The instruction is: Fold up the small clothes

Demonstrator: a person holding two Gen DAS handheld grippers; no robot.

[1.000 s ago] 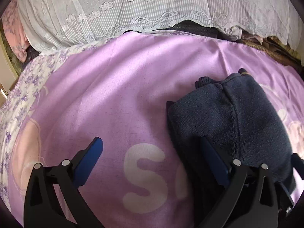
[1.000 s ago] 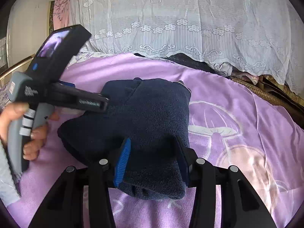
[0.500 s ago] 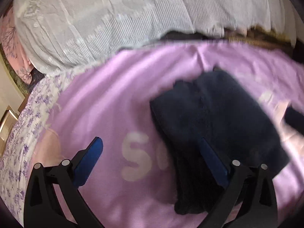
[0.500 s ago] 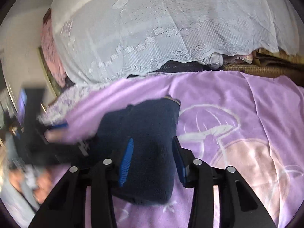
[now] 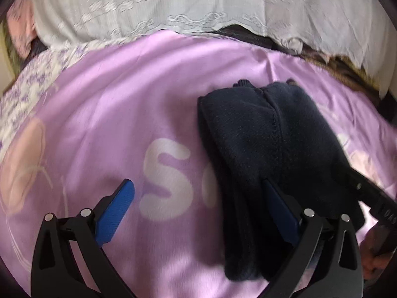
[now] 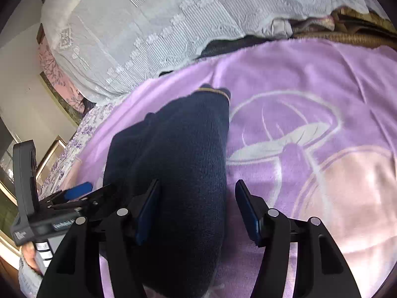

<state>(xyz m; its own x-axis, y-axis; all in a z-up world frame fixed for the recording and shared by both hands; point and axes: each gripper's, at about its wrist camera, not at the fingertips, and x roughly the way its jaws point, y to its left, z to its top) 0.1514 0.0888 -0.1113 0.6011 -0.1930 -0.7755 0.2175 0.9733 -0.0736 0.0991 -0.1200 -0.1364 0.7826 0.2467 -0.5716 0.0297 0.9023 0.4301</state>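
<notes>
A dark navy knit garment [image 5: 273,136] lies folded into a thick bundle on the purple blanket [image 5: 111,99]. My left gripper [image 5: 196,186] is open wide at the bundle's near left edge. Its right finger [image 5: 280,206] rests against the knit and its left finger [image 5: 116,206] hovers over bare blanket. In the right wrist view the garment [image 6: 178,149] runs between the fingers of my right gripper [image 6: 197,183]. Those jaws are opening: the left pad [image 6: 148,206] is at the knit, and a strip of blanket shows between the right pad [image 6: 245,206] and the garment.
A white lace cover [image 5: 173,5] over a raised pile lines the far side of the bed. A floral sheet [image 5: 27,92] borders the blanket on the left. A hand [image 5: 374,255] holds the other gripper at the right edge. Brown woven fabric [image 6: 347,34] lies at the back right.
The right gripper's jaws have widened off the garment, which they squeezed before, and its view has rolled. The left gripper has shifted a little along the bundle and stays open.
</notes>
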